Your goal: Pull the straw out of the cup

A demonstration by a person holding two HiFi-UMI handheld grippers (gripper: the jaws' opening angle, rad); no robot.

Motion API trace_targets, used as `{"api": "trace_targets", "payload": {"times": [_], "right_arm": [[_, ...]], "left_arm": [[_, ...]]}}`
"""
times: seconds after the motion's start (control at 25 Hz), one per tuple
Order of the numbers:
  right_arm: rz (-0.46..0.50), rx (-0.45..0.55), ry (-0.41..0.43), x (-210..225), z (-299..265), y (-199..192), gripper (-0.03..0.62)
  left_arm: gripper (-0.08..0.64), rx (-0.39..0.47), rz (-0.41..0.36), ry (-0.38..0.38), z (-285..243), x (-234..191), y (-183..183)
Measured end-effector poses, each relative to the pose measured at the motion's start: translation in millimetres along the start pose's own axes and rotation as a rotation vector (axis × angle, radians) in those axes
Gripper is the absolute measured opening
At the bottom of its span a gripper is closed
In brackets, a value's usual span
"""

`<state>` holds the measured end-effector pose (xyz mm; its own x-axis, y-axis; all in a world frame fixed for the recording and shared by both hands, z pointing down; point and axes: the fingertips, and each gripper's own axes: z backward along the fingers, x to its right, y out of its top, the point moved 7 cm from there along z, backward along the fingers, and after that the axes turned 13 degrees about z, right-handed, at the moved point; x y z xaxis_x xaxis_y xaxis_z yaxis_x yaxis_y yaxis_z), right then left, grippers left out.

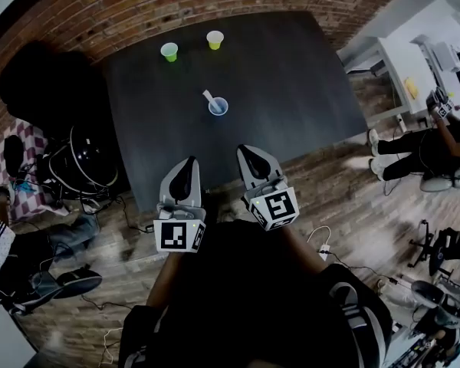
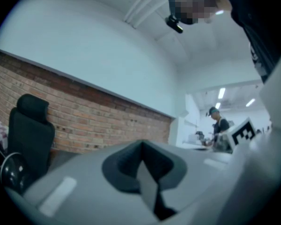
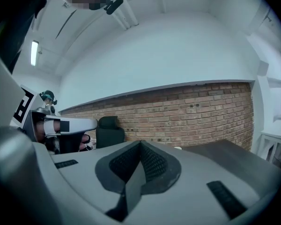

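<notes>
A clear cup (image 1: pixel 218 107) stands near the middle of the dark table (image 1: pixel 291 90), with a white straw (image 1: pixel 208 96) leaning out of it to the upper left. My left gripper (image 1: pixel 188 164) and right gripper (image 1: pixel 249 152) hover side by side over the table's near edge, well short of the cup. Both are shut with nothing in them. The left gripper (image 2: pixel 143 165) points up at a brick wall in its own view. The right gripper (image 3: pixel 139 161) looks over the table at the same wall, and neither of these two views shows the cup.
A green cup (image 1: pixel 169 51) and a yellow cup (image 1: pixel 215 40) stand at the table's far edge. A black office chair (image 1: pixel 38 83) sits off the table's left. Cables and gear litter the wooden floor (image 1: pixel 100 228), and a person sits at right (image 1: pixel 422 152).
</notes>
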<state>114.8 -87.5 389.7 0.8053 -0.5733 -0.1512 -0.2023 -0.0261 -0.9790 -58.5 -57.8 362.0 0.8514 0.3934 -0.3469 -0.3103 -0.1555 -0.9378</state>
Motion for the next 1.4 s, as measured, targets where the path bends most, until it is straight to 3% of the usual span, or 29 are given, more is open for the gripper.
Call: {"api": "trace_targets", "payload": {"times": [0.44, 1.4], "right_arm": [[0.020, -0.124, 0.019, 2, -71, -27, 0.005], [0.065, -0.367, 0.028, 27, -182, -117, 0.009]], "left_arm": [[0.005, -0.052, 0.041, 0.003, -46, -55, -6], [0.005, -0.166, 0.143, 0.002, -123, -120, -51]]}}
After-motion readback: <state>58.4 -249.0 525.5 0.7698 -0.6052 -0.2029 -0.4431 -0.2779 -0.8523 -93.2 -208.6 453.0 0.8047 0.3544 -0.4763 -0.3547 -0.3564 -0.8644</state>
